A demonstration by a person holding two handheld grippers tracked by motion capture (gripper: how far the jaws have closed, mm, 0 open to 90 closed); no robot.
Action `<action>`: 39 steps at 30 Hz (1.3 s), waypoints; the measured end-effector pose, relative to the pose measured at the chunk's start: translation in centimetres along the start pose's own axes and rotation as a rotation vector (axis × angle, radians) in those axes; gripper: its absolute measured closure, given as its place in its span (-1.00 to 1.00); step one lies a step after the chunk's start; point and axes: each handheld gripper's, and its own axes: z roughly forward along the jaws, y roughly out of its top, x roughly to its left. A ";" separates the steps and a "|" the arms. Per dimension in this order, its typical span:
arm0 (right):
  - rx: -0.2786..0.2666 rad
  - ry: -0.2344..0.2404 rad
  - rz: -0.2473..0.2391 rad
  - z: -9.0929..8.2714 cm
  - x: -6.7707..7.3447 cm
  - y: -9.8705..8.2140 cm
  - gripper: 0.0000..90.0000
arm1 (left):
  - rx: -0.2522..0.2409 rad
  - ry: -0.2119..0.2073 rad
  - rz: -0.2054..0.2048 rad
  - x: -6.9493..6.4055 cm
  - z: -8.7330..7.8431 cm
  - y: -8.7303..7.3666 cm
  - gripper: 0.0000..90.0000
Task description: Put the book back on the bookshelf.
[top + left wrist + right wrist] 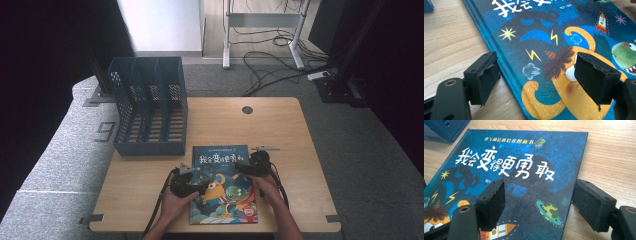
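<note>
A wooden surface (300, 150) carries a blue picture book (223, 184) lying flat near the front edge; left claw (536, 77) and right claw (540, 203) both gape open, each straddling a side edge.

Blue picture book (224, 185) lies flat, closed, cover up.

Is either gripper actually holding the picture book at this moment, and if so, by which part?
Nothing is held. The left gripper stands open astride the book's left edge, the right gripper open astride its right edge; no pad presses on the cover.
</note>
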 end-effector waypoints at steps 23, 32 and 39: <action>-0.015 0.063 -0.057 -0.7 1.3 0.4 -0.30 | 0.009 -0.020 -0.005 0.2 0.0 0.0 -0.58; -0.015 -0.008 -0.033 -0.5 -0.1 0.1 -0.33 | 0.011 -0.018 -0.001 0.2 0.0 0.0 -0.59; 0.013 -0.014 -0.030 0.1 -0.3 -0.1 -0.35 | 0.012 -0.018 -0.003 0.2 0.0 0.0 -0.59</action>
